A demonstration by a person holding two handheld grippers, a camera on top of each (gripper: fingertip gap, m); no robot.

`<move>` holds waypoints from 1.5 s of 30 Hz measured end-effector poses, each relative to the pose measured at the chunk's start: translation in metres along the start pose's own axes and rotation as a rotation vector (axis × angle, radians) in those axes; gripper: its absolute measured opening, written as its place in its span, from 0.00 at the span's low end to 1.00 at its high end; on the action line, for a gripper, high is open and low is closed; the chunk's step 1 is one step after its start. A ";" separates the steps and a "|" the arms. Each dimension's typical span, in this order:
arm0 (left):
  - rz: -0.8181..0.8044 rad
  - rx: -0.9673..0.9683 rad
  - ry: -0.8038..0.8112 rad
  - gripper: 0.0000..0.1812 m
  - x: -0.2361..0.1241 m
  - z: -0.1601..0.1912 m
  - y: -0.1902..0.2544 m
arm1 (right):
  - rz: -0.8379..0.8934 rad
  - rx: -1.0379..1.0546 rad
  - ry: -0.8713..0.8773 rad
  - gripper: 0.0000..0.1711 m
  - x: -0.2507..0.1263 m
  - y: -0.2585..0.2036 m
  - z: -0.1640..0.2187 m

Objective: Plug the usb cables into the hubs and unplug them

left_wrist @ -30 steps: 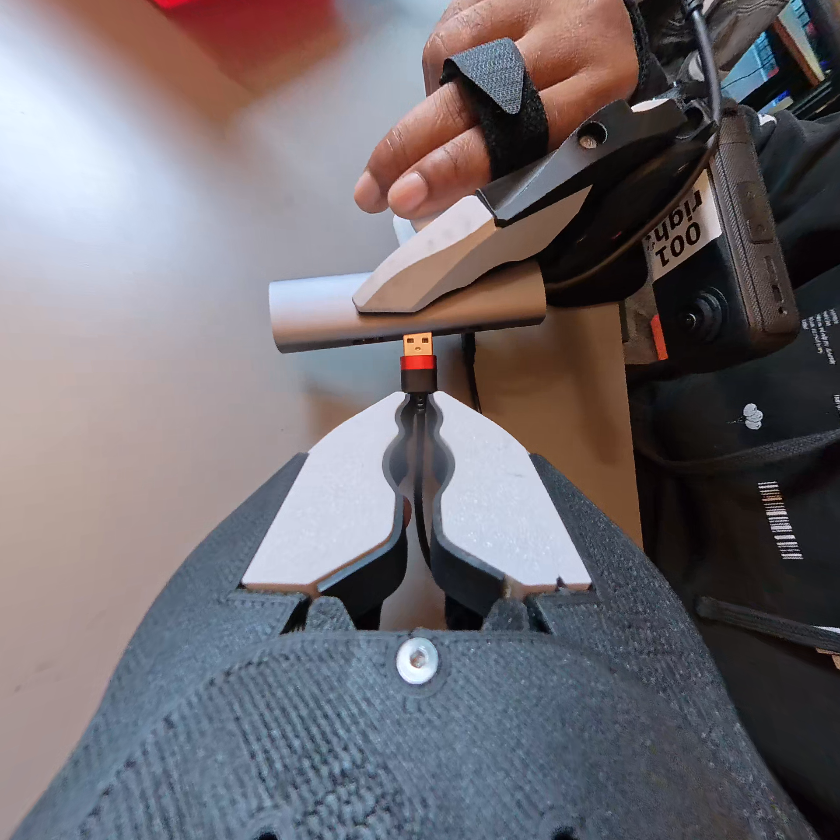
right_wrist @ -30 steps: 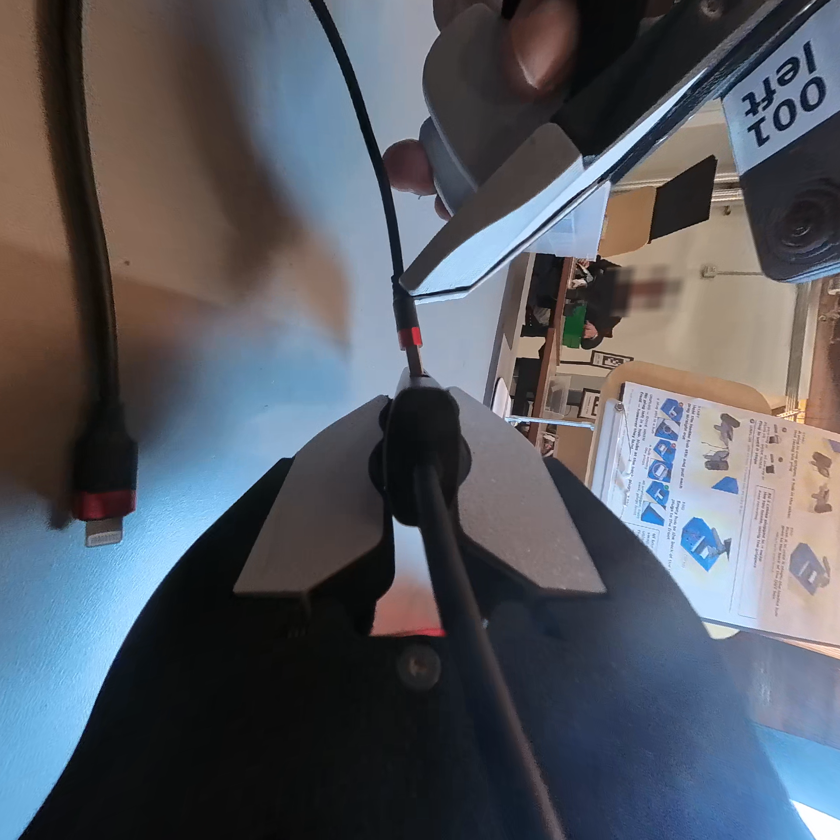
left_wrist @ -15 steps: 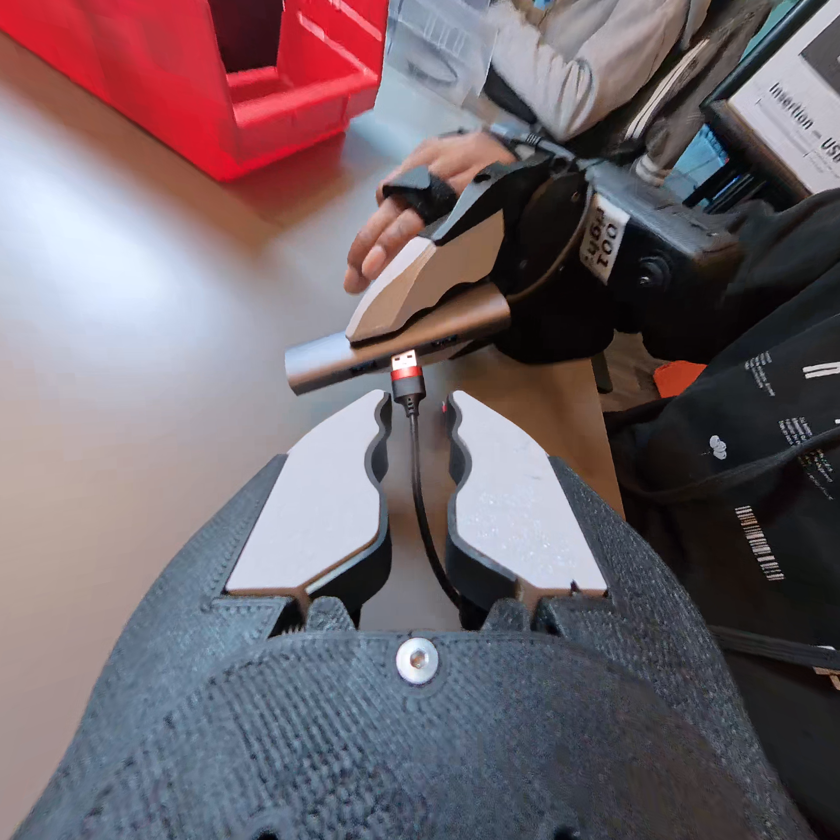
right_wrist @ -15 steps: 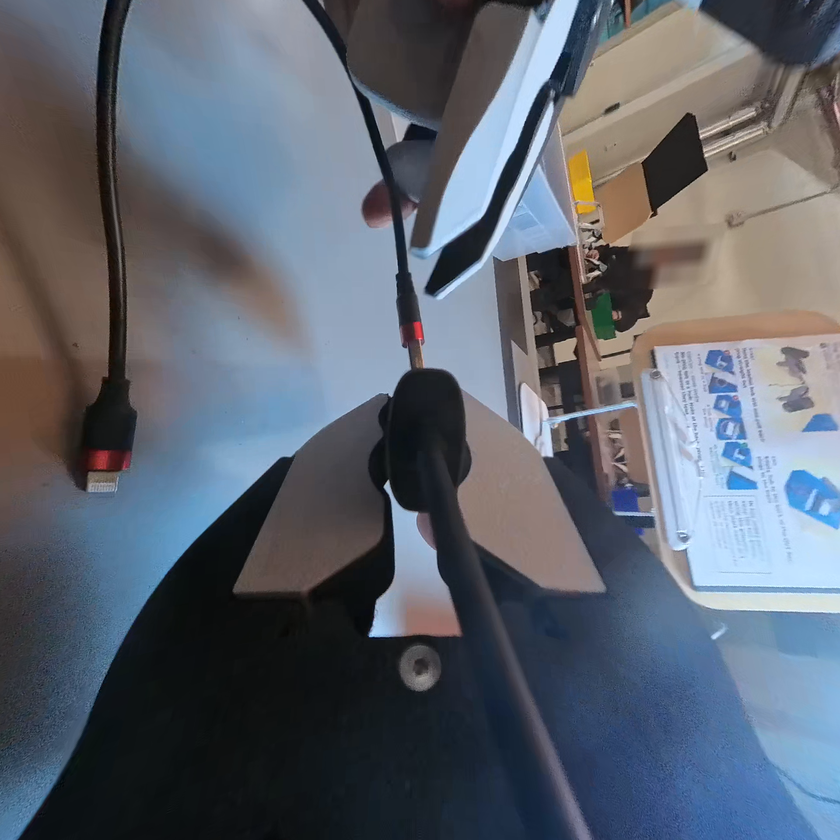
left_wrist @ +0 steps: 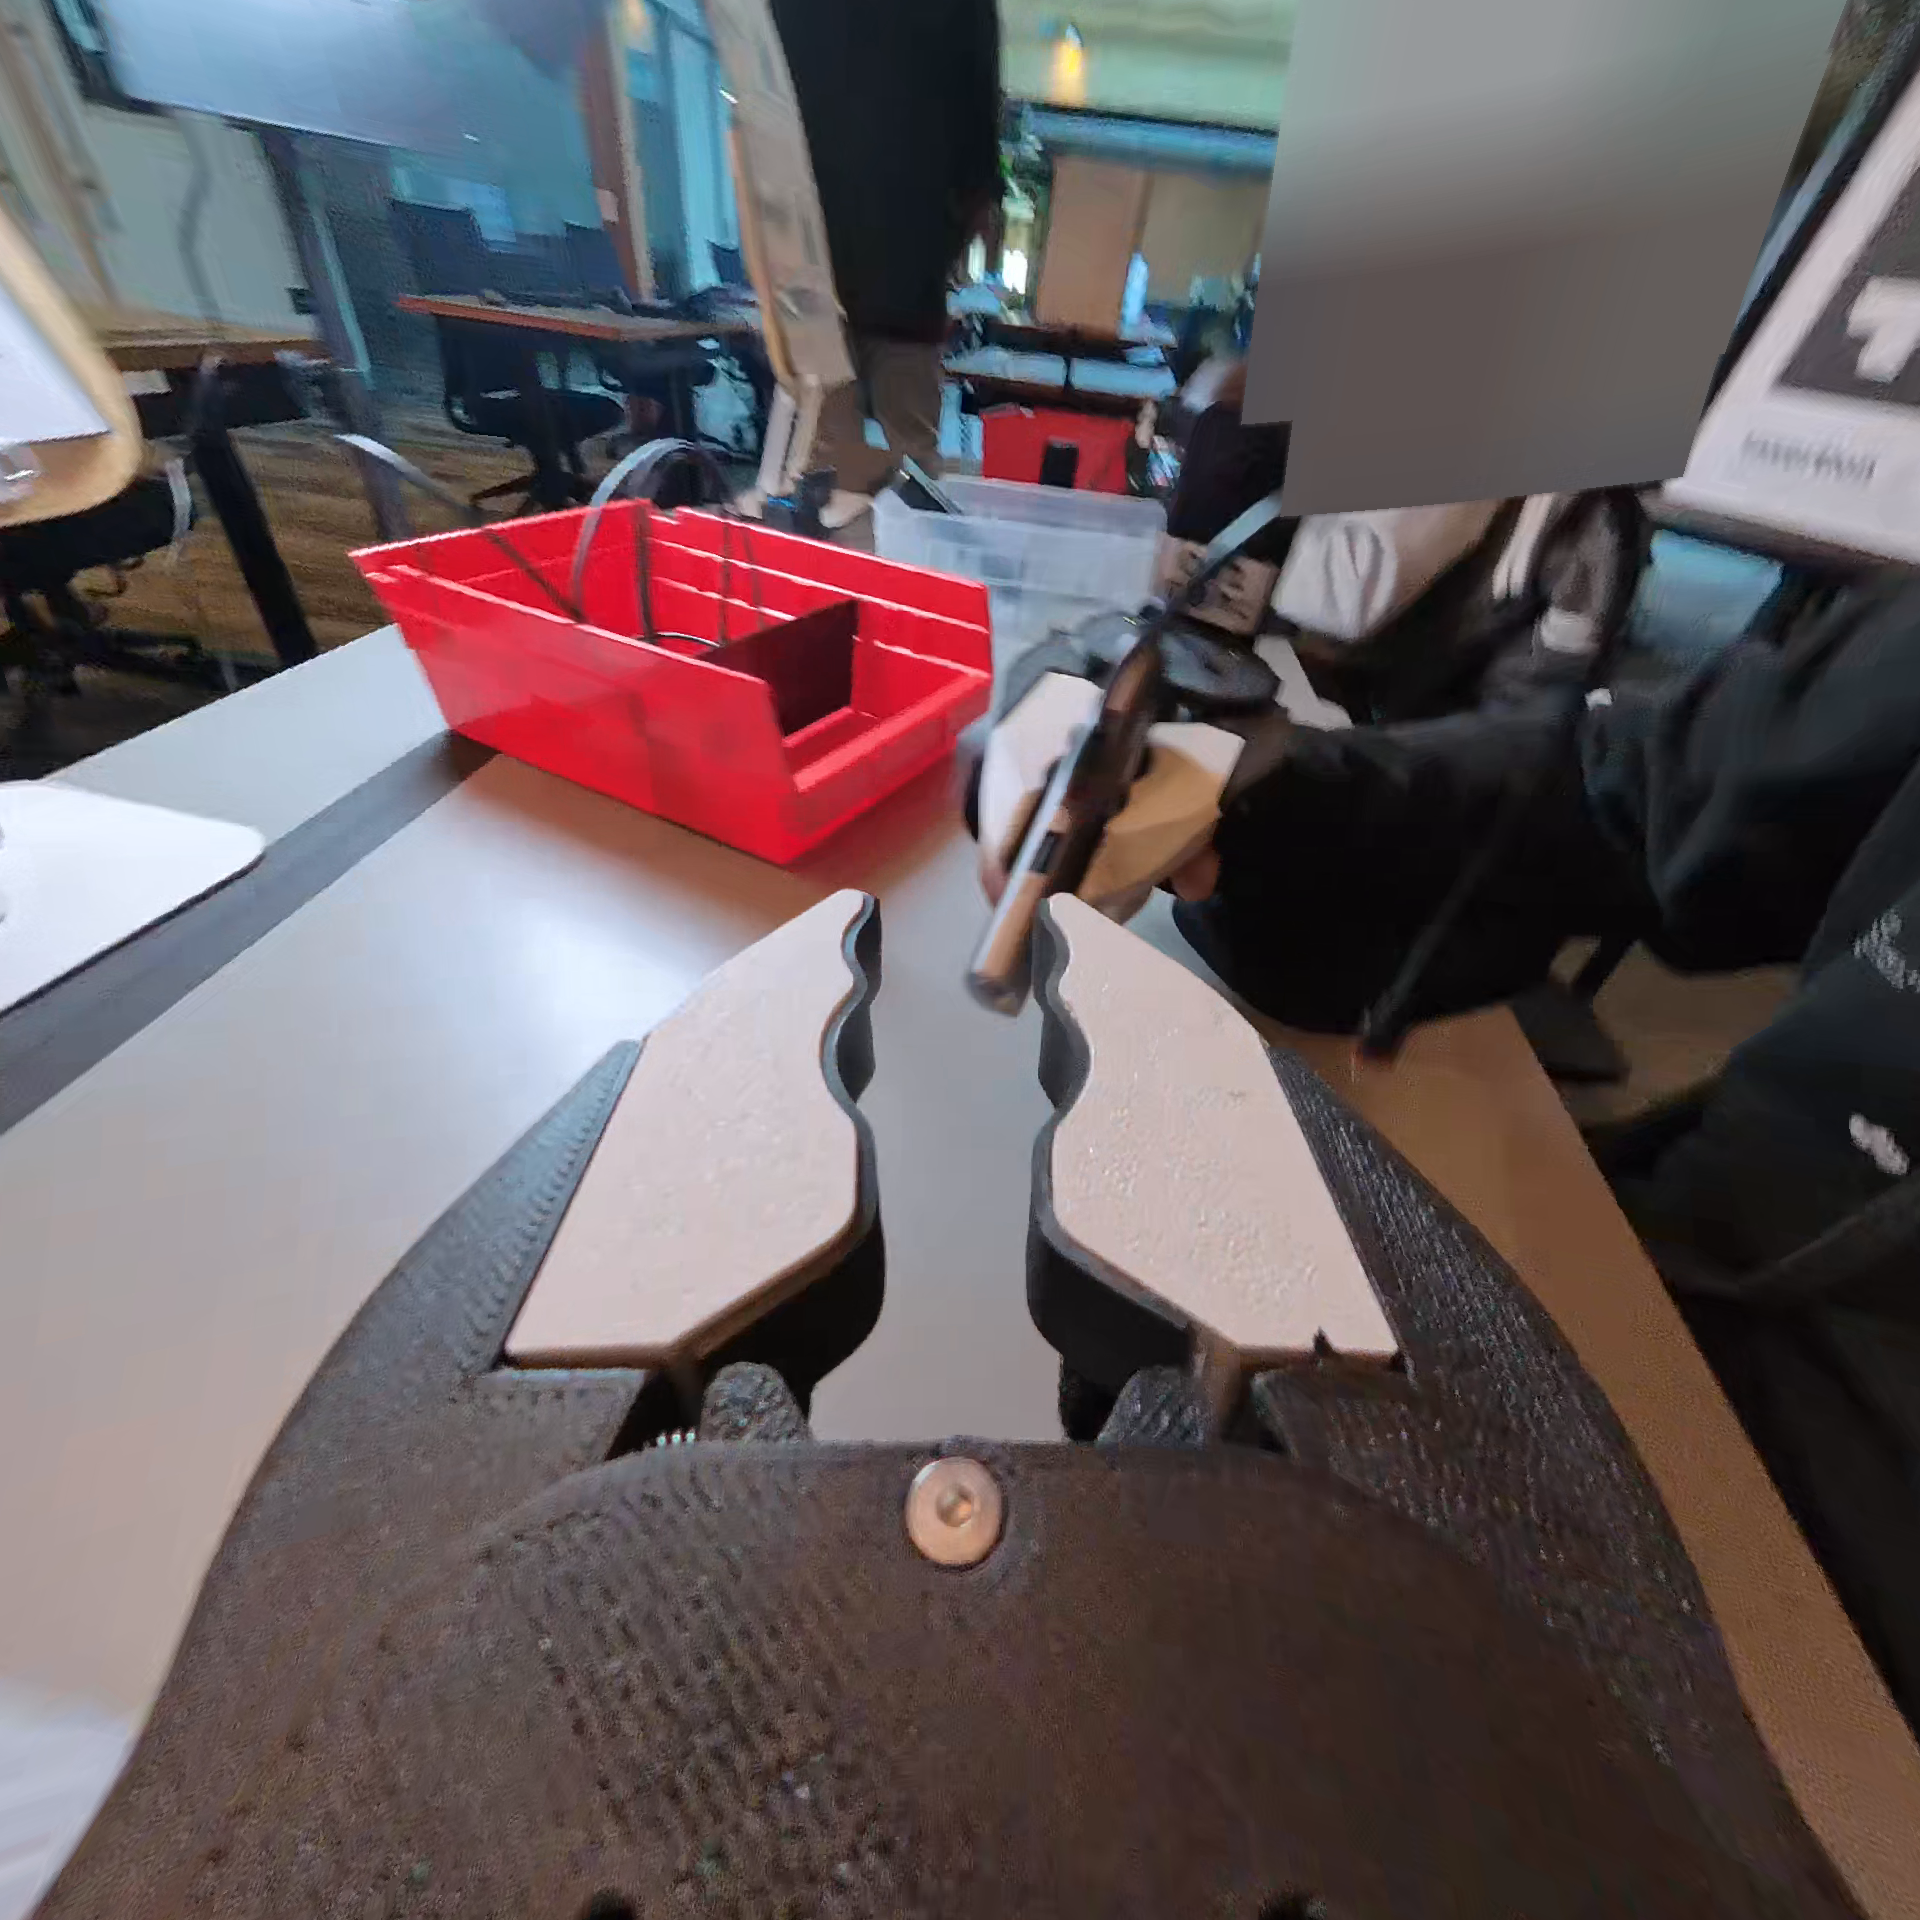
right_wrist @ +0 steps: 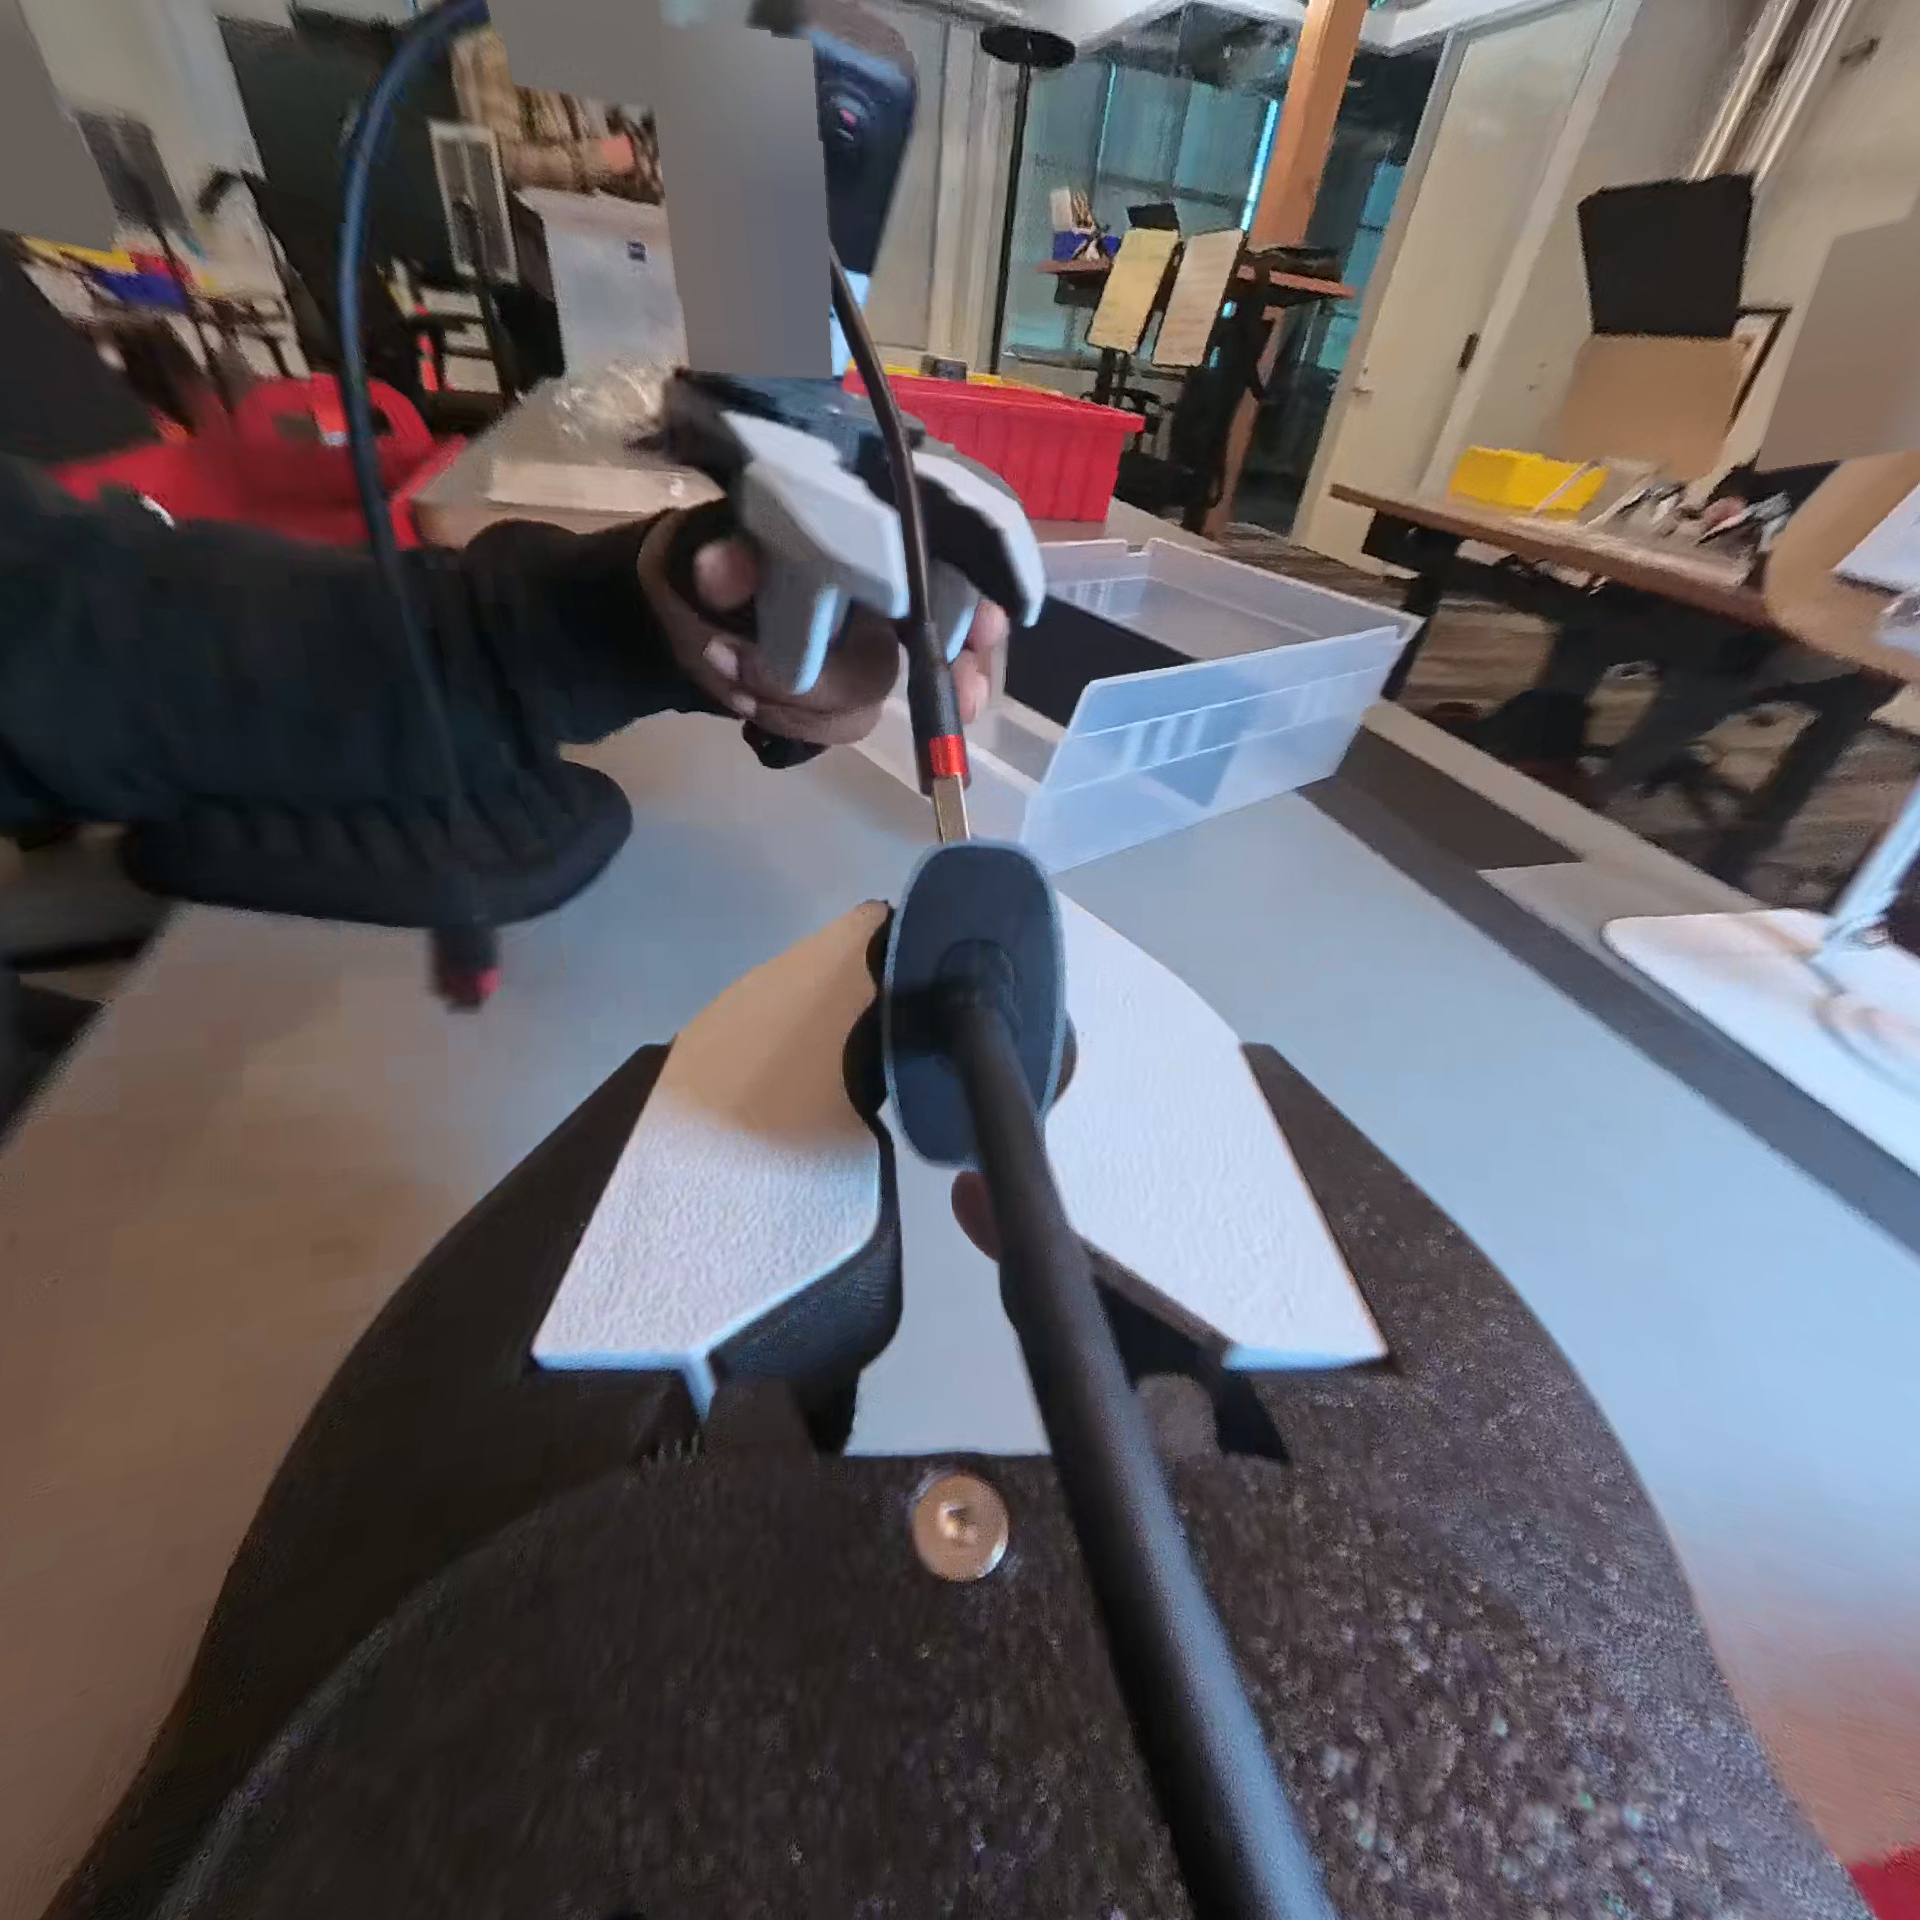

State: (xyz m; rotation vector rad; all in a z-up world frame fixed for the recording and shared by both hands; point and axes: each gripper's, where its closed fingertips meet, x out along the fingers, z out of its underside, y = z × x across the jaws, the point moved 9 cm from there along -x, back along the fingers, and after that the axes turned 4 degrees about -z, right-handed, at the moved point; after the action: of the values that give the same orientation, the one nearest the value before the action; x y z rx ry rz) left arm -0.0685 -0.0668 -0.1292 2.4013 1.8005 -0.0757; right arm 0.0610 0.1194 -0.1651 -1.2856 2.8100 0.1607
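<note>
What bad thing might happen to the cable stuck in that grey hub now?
The USB plug shows bare metal above the hub, so it may sit only partly in and slip out. The left gripper has open jaws and holds nothing, so the black cable hangs loose; its dangling far end might snag and tug the plug sideways.
</note>
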 end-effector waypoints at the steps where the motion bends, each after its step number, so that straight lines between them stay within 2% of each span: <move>1: 0.012 0.048 -0.026 0.15 0.007 0.000 0.010 | -0.022 0.034 -0.007 0.10 0.002 0.000 0.001; 3: 0.003 0.114 -0.027 0.14 0.018 -0.002 0.024 | -0.067 0.096 -0.023 0.10 0.007 -0.003 0.005; 9: 0.049 0.102 -0.034 0.10 0.028 0.000 0.033 | -0.157 0.192 -0.030 0.11 0.019 -0.013 0.006; 13: 0.076 0.097 -0.061 0.04 0.030 0.002 0.036 | -0.173 0.199 -0.054 0.11 0.022 -0.015 0.009; 25: 0.115 0.061 -0.217 0.04 0.032 0.003 0.040 | -0.193 0.142 -0.164 0.11 0.027 -0.022 0.014; 32: 0.142 0.028 -0.201 0.04 0.030 0.004 0.037 | -0.233 0.228 -0.136 0.11 0.029 -0.022 0.014; 38: 0.180 -0.053 -0.140 0.04 0.027 0.005 0.030 | -0.242 0.244 -0.080 0.10 0.027 -0.021 0.008; 45: 0.226 -0.069 -0.134 0.05 0.033 0.008 0.034 | -0.259 0.204 -0.099 0.10 0.026 -0.025 0.006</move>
State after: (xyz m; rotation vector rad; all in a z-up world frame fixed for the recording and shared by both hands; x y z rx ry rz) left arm -0.0268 -0.0460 -0.1384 2.4684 1.4423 -0.1439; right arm 0.0628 0.0838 -0.1750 -1.5262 2.4731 -0.0694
